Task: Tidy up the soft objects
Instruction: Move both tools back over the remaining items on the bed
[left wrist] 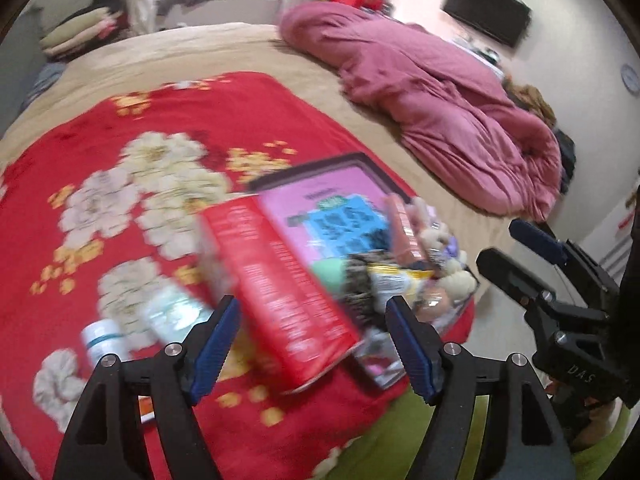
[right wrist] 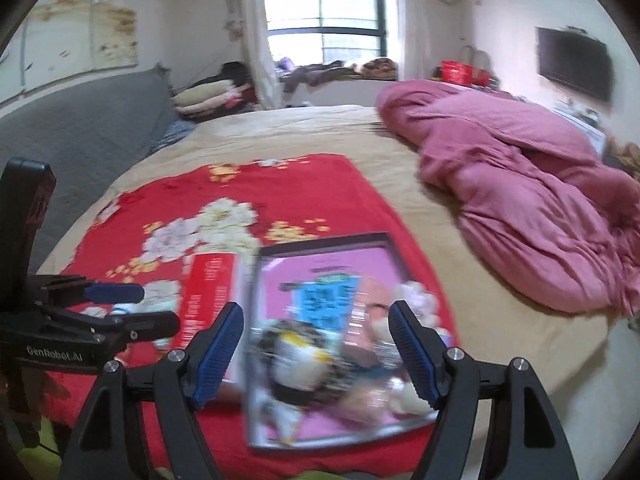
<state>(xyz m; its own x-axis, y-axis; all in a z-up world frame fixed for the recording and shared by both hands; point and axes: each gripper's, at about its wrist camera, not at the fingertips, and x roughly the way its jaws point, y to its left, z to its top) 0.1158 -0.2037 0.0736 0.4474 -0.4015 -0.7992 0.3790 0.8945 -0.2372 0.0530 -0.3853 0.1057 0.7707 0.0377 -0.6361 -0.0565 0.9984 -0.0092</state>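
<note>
A shallow pink tray with a dark rim (left wrist: 312, 169) lies on a red floral blanket (left wrist: 120, 120) on the bed. Piled in it are soft toys: a cream plush (left wrist: 456, 280) and a black, white and yellow plush (right wrist: 300, 356). A long red box (left wrist: 280, 280) lies against the tray's left side. My left gripper (left wrist: 314, 348) hovers open above the red box's near end, nothing between its pads. My right gripper (right wrist: 316, 356) hangs open above the tray's rim (right wrist: 320, 239) and the toys, touching nothing. Each gripper shows at the edge of the other's view. Both views are blurred.
A white bottle (left wrist: 102, 340) and a pale soft packet (left wrist: 172, 312) lie on the blanket left of the red box. A crumpled pink duvet (right wrist: 520, 184) fills the bed's right side. Beige sheet (right wrist: 300, 132) stretches beyond the blanket. Green fabric (left wrist: 400, 432) lies at the near edge.
</note>
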